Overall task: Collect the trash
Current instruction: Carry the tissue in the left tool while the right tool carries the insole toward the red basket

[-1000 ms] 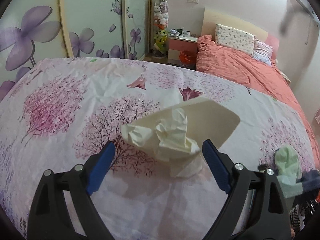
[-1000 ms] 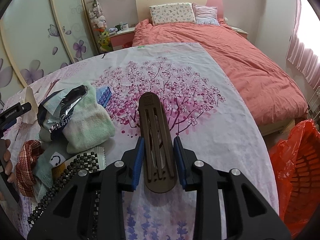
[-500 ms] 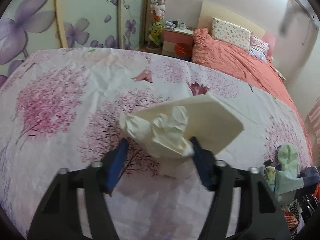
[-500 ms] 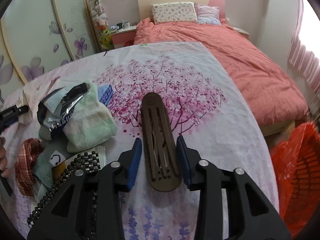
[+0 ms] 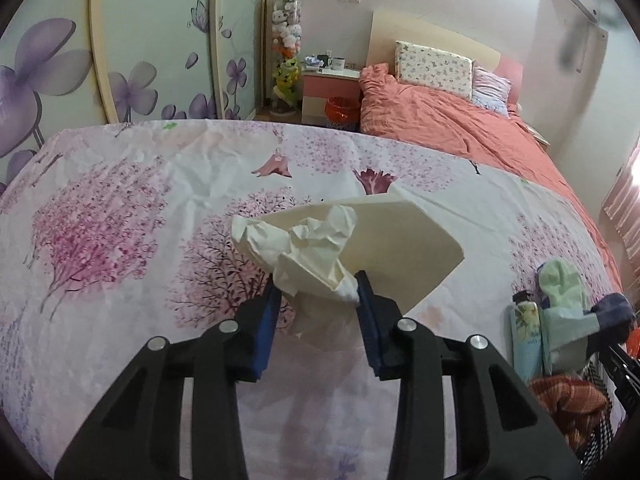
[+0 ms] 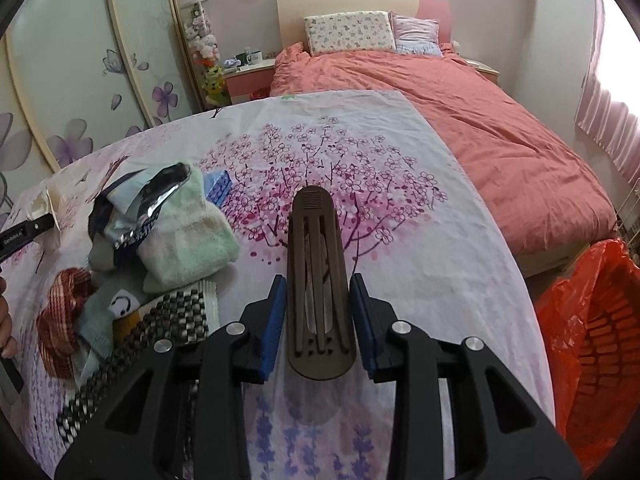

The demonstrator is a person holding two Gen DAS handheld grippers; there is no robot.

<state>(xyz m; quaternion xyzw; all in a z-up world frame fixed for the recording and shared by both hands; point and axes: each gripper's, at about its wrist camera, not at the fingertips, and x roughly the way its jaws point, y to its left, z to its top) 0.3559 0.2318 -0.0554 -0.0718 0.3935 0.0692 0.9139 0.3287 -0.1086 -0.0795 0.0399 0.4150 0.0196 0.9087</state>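
In the left wrist view my left gripper point(image 5: 316, 300) is shut on a crumpled cream tissue point(image 5: 308, 248), which lies against a cream paper sheet point(image 5: 400, 248) on the floral tablecloth point(image 5: 100, 240). In the right wrist view my right gripper point(image 6: 318, 312) has its blue pads a little apart from the sides of a brown slotted comb-like case point(image 6: 316, 272) that lies flat on the cloth; the jaws are slightly open around it. An orange-lined trash basket point(image 6: 592, 336) stands on the floor at the right.
A pile of clutter sits at the table's left in the right wrist view: a green towel point(image 6: 188, 240), a foil wrapper point(image 6: 148, 200), a checkered strap point(image 6: 152, 332), a red plaid cloth point(image 6: 64, 316). A lotion tube point(image 5: 526, 332) shows in the left wrist view. A pink bed point(image 6: 480, 128) lies behind.
My left gripper closed from wide open onto the crumpled tissue. My right gripper loosened slightly around the brown case.
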